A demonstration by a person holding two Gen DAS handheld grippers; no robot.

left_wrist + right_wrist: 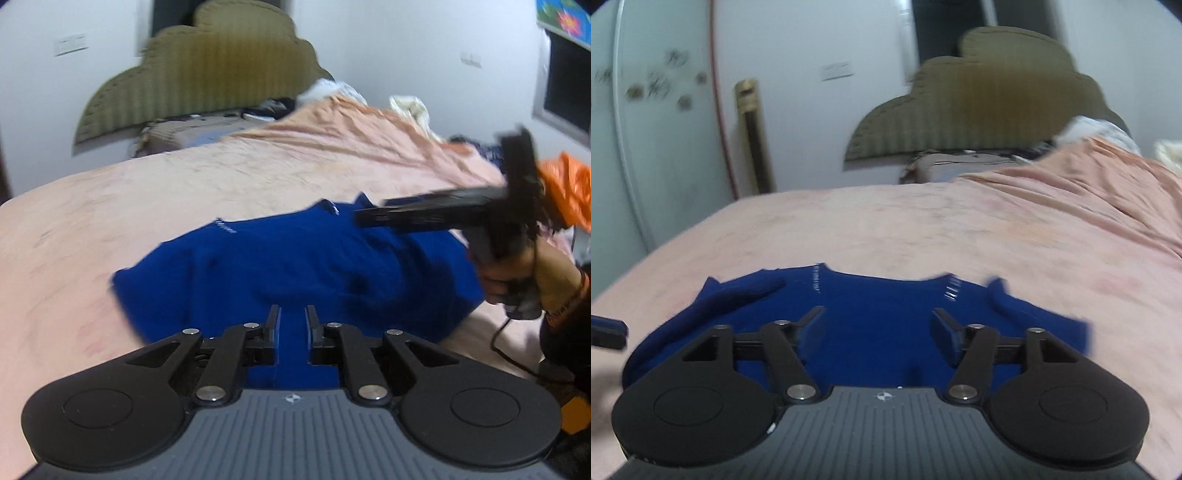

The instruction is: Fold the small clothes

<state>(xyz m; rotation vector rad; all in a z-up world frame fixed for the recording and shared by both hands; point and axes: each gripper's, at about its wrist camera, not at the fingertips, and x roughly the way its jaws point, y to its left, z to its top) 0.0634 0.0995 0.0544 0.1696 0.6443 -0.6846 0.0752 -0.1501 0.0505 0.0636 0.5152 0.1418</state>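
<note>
A small blue garment (295,266) lies spread on the pink bedspread (110,229), with its neckline and white lettering at the far edge. My left gripper (292,314) is narrowed to a small gap, with blue cloth showing between its fingers at the garment's near edge. My right gripper (878,319) is wide open and empty, low over the garment (879,332). In the left wrist view the right gripper (360,218) reaches in from the right above the garment, held by a hand. The left gripper's tip (607,332) shows at the left edge of the right wrist view.
An olive cloud-shaped headboard (207,74) stands at the bed's far end against a white wall. A bunched pink blanket (369,136) and piled clothes lie at the far right. An orange bag (569,184) sits on the right. A cable (509,343) hangs from the right hand.
</note>
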